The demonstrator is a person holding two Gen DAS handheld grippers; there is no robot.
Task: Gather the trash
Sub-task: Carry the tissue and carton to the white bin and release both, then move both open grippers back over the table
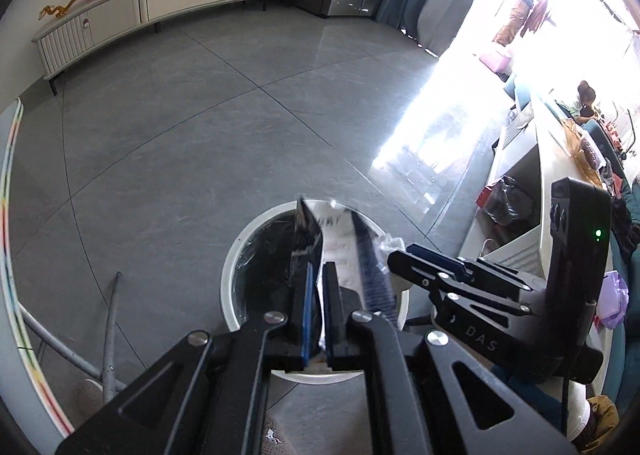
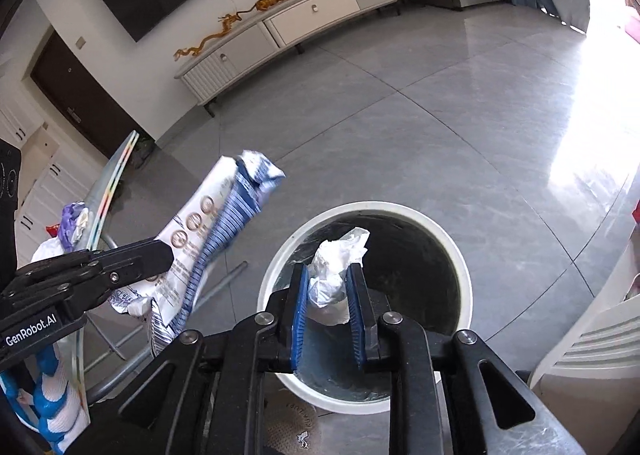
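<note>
Trash: I have two pieces, a long printed wrapper (image 2: 208, 239) and a crumpled white tissue (image 2: 334, 275), both above the bin.
Left gripper (image 1: 320, 279): I see it clenched on the wrapper, whose free end sticks up past the fingertips, over the bin's near left rim.
Right gripper (image 2: 330, 287): the tissue sits between the blue pads (image 2: 300, 315); I cannot tell whether they press it or have let go.
Bin (image 2: 280, 255): round, white rim, black liner, standing on the grey tiled floor (image 2: 440, 115).
Tissue's place: over the bin's near edge, just inside the rim.
Glass table (image 2: 114, 183): its striped edge lies left of the bin.
</note>
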